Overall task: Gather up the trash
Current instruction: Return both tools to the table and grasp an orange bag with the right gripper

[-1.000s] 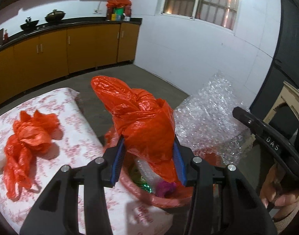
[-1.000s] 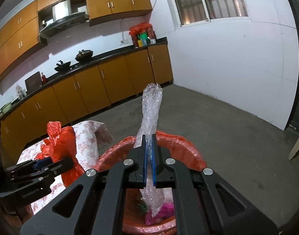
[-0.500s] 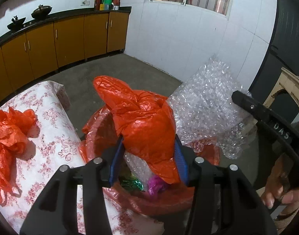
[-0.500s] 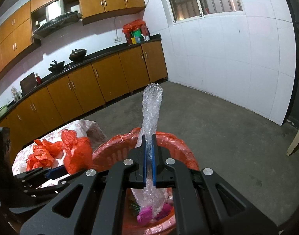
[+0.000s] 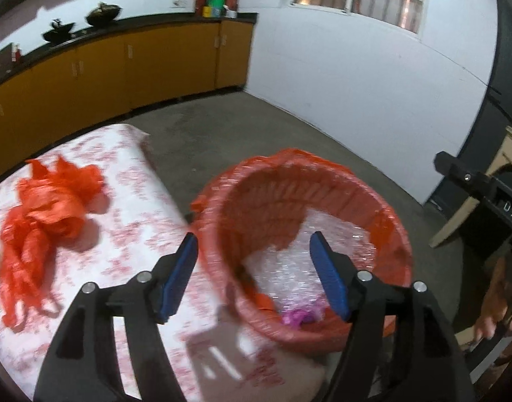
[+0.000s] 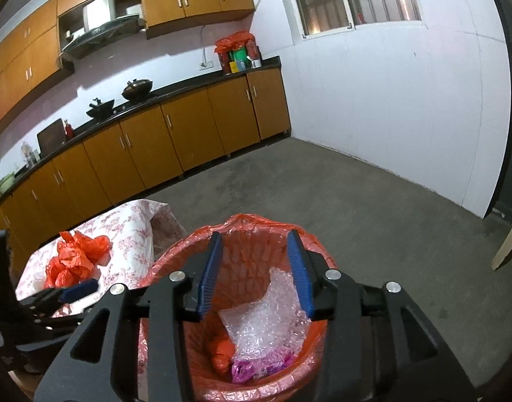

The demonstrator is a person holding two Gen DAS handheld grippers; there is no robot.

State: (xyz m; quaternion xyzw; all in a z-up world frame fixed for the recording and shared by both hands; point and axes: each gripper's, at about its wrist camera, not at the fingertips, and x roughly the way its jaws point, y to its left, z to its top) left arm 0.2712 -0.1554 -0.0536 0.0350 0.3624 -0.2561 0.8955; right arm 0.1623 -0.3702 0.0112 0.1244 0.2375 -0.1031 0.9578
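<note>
A bin lined with an orange bag (image 5: 289,159) (image 6: 242,221) stands against the table's end. Inside it lie a sheet of bubble wrap (image 5: 306,261) (image 6: 269,325), a crumpled orange bag (image 6: 220,351) and a pink scrap (image 6: 256,365). My left gripper (image 5: 254,238) hangs over the bin's near rim, its jaws opening with nothing between them. Over the bin, my right gripper (image 6: 255,234) is also opening and holds nothing. Another crumpled orange bag (image 5: 51,214) (image 6: 75,261) lies on the floral table (image 5: 128,234).
Orange cabinets under a dark counter (image 6: 175,134) line the far wall, with pots on top. Bare concrete floor (image 6: 356,207) lies beyond the bin. A pale wooden frame (image 5: 470,207) leans at the right. A hand (image 5: 493,301) grips the right tool.
The left gripper has let go of the orange bag and the right one of the bubble wrap; both now lie in the bin. The left gripper has sunk a little.
</note>
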